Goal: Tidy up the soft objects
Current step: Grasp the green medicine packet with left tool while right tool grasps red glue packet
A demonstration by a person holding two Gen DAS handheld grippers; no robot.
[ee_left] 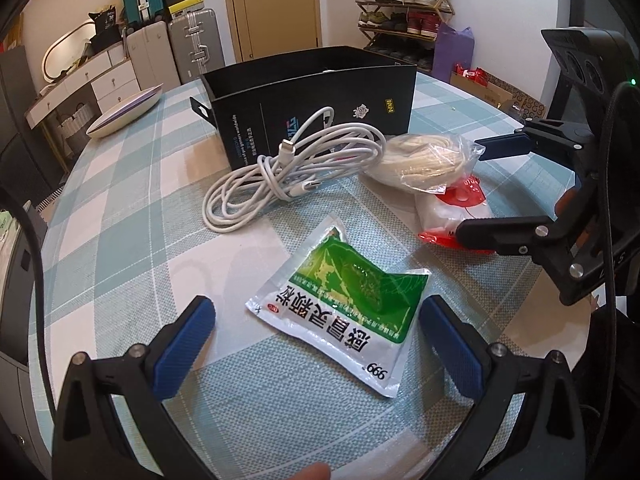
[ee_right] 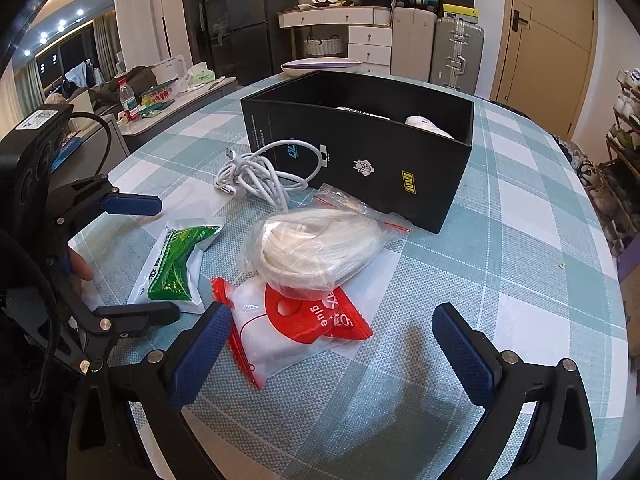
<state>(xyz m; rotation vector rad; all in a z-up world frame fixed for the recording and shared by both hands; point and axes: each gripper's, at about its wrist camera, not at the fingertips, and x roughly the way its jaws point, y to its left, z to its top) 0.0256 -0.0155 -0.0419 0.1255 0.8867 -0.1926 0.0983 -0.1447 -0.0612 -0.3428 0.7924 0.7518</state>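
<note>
Beige door (ee_left: 276,4), stacked suitcases (ee_left: 168,40), loaded shoe rack (ee_left: 404,12) (mostly sneakers), white drawers (ee_right: 368,46), ceiling spotlights (ee_right: 60,26)

green sachet (ee_left: 344,312): "999", seen upside down
red-and-white packet (ee_right: 304,320): "glue"
black box (ee_right: 372,160): yellow "NAVI" logo

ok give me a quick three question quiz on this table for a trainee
1. True or false: the white cable is inside the black box.
2. What lies between the left gripper fingers? A) glue packet B) green sachet C) cable
3. On what does the clear bag of white cord partly rest?

Key: 1 false, it lies on the tablecloth before the box. 2 B, the green sachet. 3 the red and white glue packet.
</note>
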